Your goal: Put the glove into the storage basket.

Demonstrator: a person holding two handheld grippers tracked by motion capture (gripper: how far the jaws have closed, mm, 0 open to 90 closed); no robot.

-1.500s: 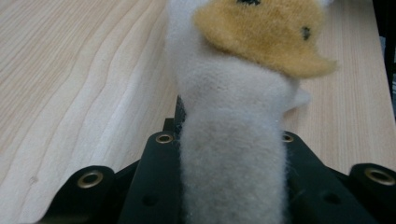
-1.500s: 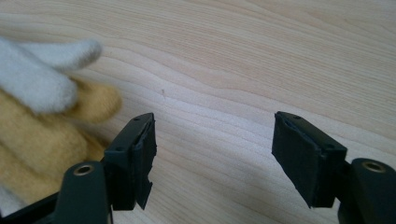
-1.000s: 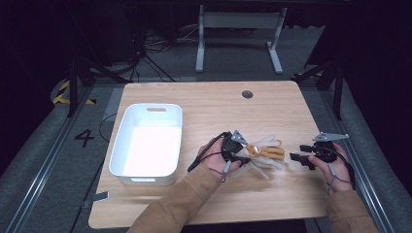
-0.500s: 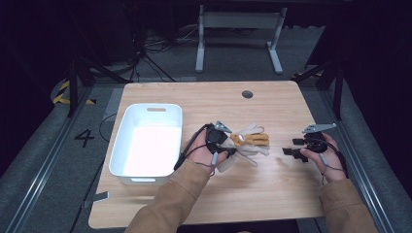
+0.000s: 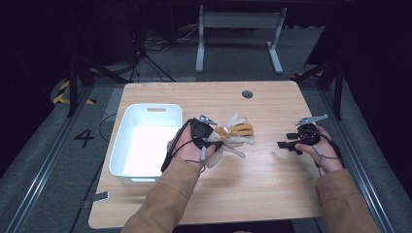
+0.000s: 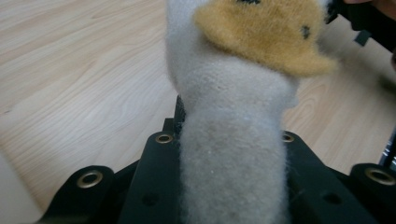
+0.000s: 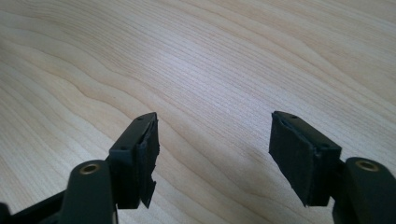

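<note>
2 grippers sit in your hands above the pale wooden table [image 5: 272,184]. Your left gripper [image 5: 212,143] pinches the fuzzy cream-and-tan knitted glove [image 5: 232,133], whose grey-white cuff [image 6: 233,154] runs up between the jaws, just beside the white rectangular plastic bin [image 5: 145,143]. Your right gripper [image 5: 286,145] hovers well apart to the right, jaws spread with bare wood between them. Beyond stands a grey metal frame [image 5: 238,34].

The wooden table [image 5: 272,184] was evenly lit from above, while the surrounding floor stayed dim. The white bin [image 5: 145,141] was overexposed inside. In the left gripper view, the woolly glove [image 6: 233,140] was soft and out of focus. In the right gripper view, faint shadows lay under the jaws.
</note>
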